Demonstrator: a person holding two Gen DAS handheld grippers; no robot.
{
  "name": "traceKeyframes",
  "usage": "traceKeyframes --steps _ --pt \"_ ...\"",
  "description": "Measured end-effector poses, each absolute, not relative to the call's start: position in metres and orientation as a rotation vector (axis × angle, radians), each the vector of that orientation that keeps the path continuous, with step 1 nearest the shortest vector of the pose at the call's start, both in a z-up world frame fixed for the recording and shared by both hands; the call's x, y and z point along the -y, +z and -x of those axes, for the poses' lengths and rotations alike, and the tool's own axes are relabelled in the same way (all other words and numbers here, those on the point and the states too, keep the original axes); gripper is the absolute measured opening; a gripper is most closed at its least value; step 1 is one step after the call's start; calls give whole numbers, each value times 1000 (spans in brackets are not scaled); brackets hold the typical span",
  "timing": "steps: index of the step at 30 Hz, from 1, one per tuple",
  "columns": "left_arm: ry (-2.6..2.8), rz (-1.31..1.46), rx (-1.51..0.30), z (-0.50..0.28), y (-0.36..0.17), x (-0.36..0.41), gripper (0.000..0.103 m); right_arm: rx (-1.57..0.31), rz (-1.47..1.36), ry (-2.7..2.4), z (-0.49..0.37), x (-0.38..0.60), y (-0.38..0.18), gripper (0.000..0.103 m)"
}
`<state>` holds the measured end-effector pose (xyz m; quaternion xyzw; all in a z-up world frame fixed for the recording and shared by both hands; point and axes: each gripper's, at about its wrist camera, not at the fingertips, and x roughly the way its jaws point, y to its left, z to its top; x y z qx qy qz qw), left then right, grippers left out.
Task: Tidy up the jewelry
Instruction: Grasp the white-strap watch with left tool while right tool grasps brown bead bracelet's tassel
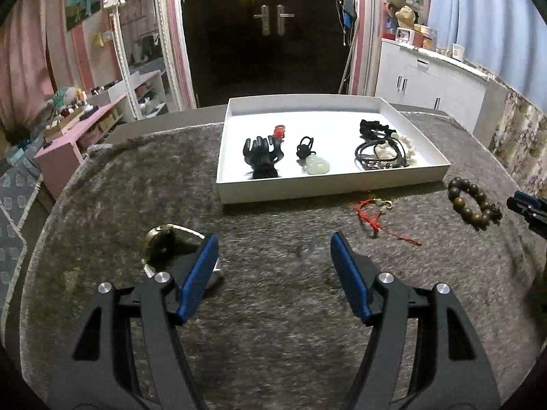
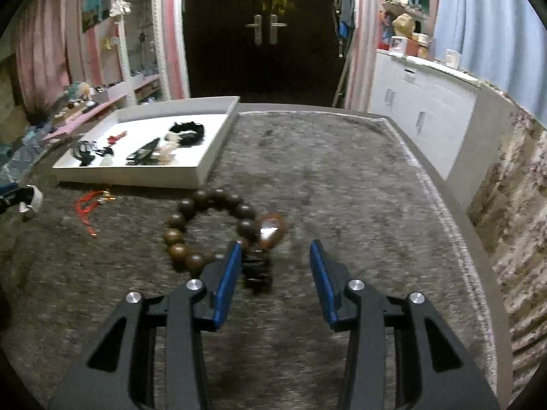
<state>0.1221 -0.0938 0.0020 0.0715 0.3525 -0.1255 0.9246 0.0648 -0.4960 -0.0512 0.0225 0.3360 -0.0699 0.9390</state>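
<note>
Wooden bead bracelet (image 2: 212, 229) lies on the grey mat (image 2: 342, 188), outside the white tray (image 1: 328, 188). Right gripper (image 2: 273, 266): jaws apart, empty, beside it. Left gripper (image 1: 273, 263): likewise parted, empty. Red cord (image 1: 372, 215) and watch (image 1: 164, 242) also remain; several pieces are already trayed.

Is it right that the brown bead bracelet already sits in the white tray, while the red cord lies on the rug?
Not quite. The bracelet lies on the rug, outside the tray, just ahead of the right gripper, as the right wrist view shows. The red cord does lie on the rug.
</note>
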Motion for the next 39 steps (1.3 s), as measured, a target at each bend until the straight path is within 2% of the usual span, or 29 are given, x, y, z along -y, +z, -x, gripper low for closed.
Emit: traceKeyframes --steps 13,27,30,32,37,39 --pt "-135 -130 -762 -137 -16 15 68 -746 -17 -140 -78 484 -67 42" --pt "-122 -82 -778 -152 -25 10 68 -805 -15 -177 -91 490 -82 41" --pt "-70 -83 -789 -163 -25 1 68 -821 -14 -174 -94 490 -85 33" --pt "-60 -101 -824 -170 -32 1 65 -828 -5 -174 -97 488 -86 29" --pt "-89 -111 -874 -178 -48 8 47 -832 1 -180 -101 487 -86 26" --pt "-94 -103 -873 -180 -49 9 45 -832 -3 -179 -101 487 -86 26"
